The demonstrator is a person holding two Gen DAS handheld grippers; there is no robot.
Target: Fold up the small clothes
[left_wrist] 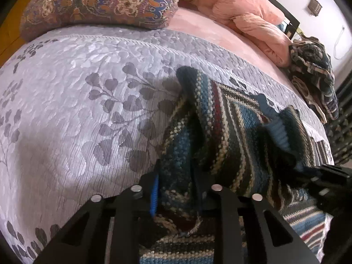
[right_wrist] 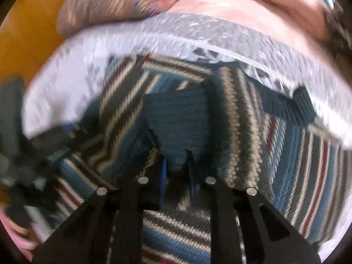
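A small striped knit sweater point(left_wrist: 231, 118), blue with beige, black and dark red bands, lies on a lilac bedspread point(left_wrist: 77, 88). My left gripper point(left_wrist: 176, 176) is shut on a bunched, lifted edge of it, and the cloth stands up between the fingers. The other gripper's black body point(left_wrist: 330, 184) shows at the right edge of that view. In the blurred right wrist view the same sweater point(right_wrist: 187, 118) fills the middle, and my right gripper point(right_wrist: 176, 160) is shut on a blue fold of it. The left gripper point(right_wrist: 26, 154) is a dark blur at the far left.
A patterned paisley pillow point(left_wrist: 99, 2) and a pink quilt point(left_wrist: 253, 15) lie at the head of the bed. A heap of dark patterned clothes point(left_wrist: 314, 77) sits at the right edge. Bare bedspread stretches to the left of the sweater. An orange-brown wooden surface point(right_wrist: 33, 22) lies beyond the bed.
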